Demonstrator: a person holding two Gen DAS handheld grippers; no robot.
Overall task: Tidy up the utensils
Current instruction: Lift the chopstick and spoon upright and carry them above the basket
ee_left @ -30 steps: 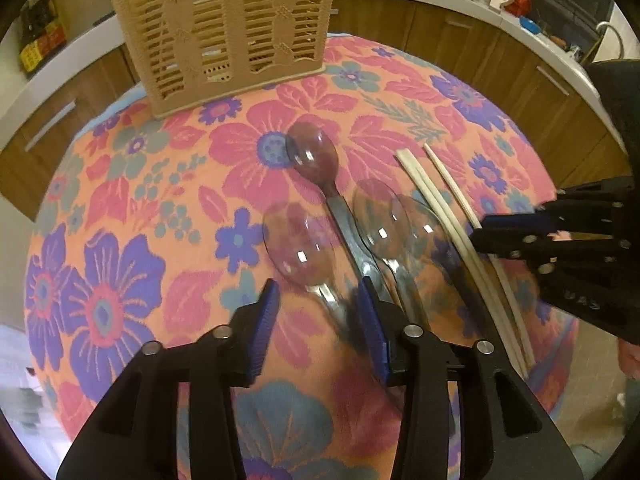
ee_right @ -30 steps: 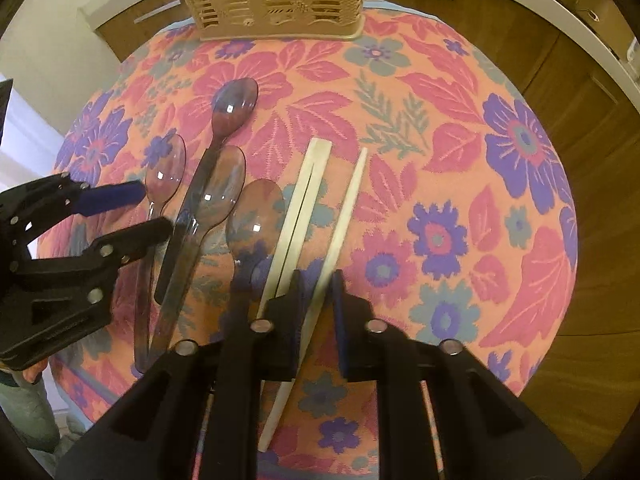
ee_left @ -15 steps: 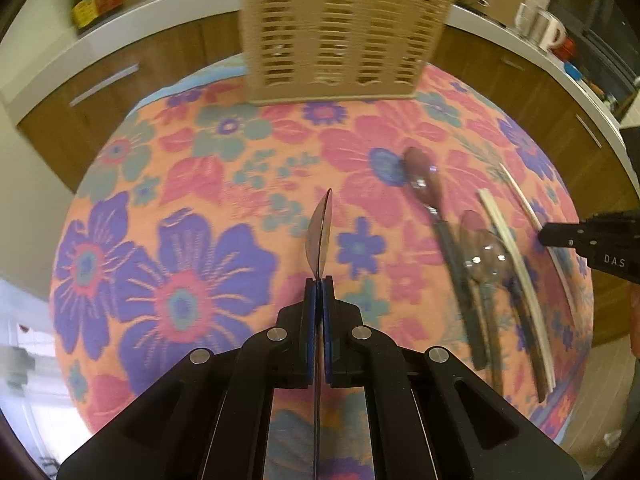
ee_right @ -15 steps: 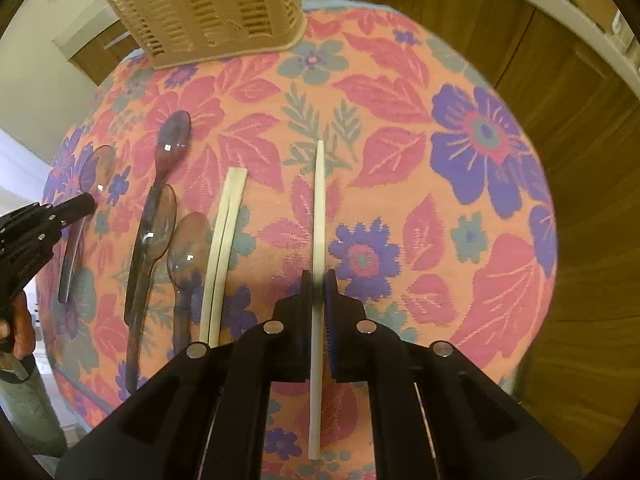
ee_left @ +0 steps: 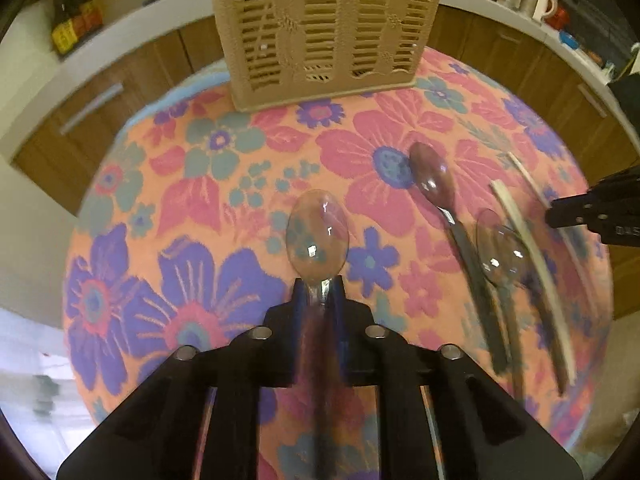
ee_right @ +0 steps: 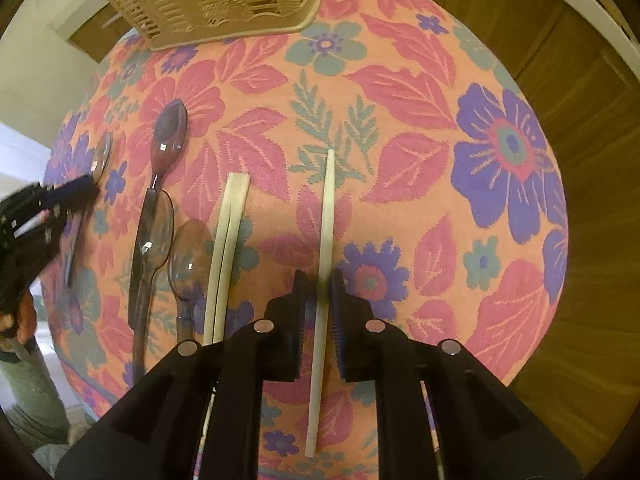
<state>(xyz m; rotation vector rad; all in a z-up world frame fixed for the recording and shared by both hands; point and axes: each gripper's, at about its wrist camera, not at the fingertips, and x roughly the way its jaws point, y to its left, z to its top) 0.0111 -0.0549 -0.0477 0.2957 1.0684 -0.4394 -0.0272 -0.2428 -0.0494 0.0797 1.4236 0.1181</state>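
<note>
A clear spoon [ee_left: 318, 236] is pinched by its neck in the left gripper [ee_left: 319, 286], whose jaws have just been opening slightly around it; its bowl is held above the floral cloth [ee_left: 192, 184], in front of the basket [ee_left: 324, 28]. A single chopstick [ee_right: 325, 240] is clamped between the pressed-together jaws of the right gripper [ee_right: 320, 282]. On the cloth, nearer than the basket, three more spoons [ee_right: 166, 148] and a chopstick pair [ee_right: 226, 248] are laid between the two grippers.

Left tongs [ee_left: 319, 294], right tongs [ee_right: 319, 286] clamped, pointing steeply down.
</note>
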